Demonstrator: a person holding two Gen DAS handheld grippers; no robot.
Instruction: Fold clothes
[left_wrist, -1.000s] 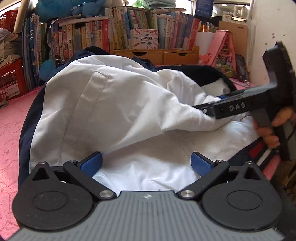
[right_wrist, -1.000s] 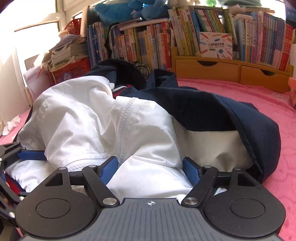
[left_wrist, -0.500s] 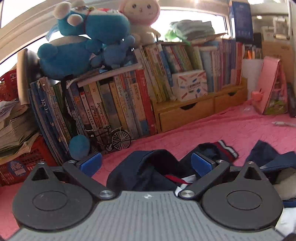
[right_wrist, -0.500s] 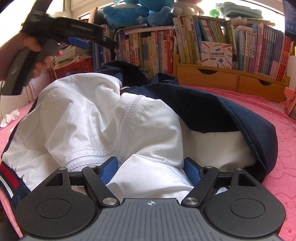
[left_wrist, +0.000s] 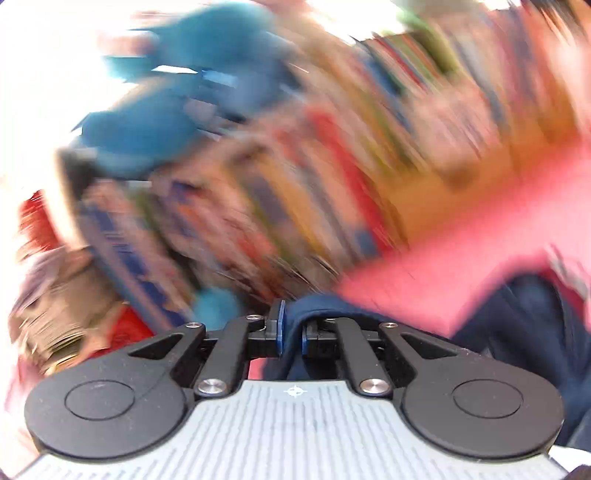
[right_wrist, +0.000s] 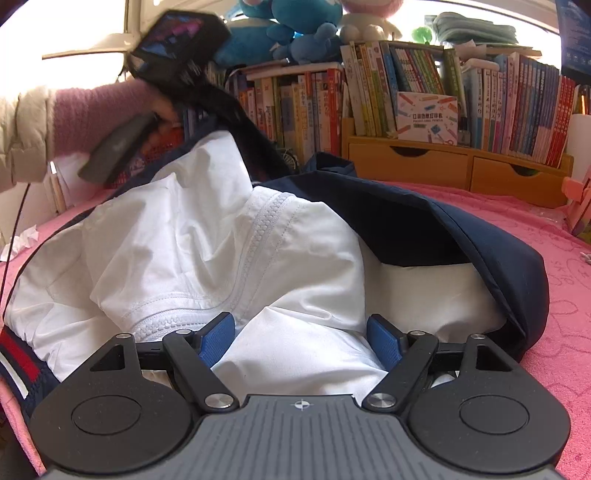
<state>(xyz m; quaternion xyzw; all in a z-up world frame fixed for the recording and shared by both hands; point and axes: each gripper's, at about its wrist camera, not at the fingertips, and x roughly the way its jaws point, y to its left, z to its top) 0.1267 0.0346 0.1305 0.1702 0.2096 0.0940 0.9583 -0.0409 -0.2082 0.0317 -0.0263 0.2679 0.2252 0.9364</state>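
A navy jacket with white lining (right_wrist: 207, 251) lies bunched on the pink cover (right_wrist: 554, 266). My left gripper (left_wrist: 291, 330) is shut on a fold of the jacket's navy cloth (left_wrist: 314, 306); that view is heavily blurred. In the right wrist view the left gripper's body (right_wrist: 173, 48) is raised at the jacket's far left edge, held by a hand in a pink sleeve. My right gripper (right_wrist: 301, 338) is open, its blue pads (right_wrist: 216, 338) either side of a white lining fold at the jacket's near edge.
A row of books (right_wrist: 406, 92) and wooden drawers (right_wrist: 454, 166) line the back, with blue plush toys (right_wrist: 291, 26) on top. A red crate (left_wrist: 33, 218) and paper stacks stand at the left. A pink object (right_wrist: 580, 199) sits at the right edge.
My left gripper has closed on the navy cloth at the far edge and is moving fast, blurring its view. My right gripper has stayed open at the near edge.
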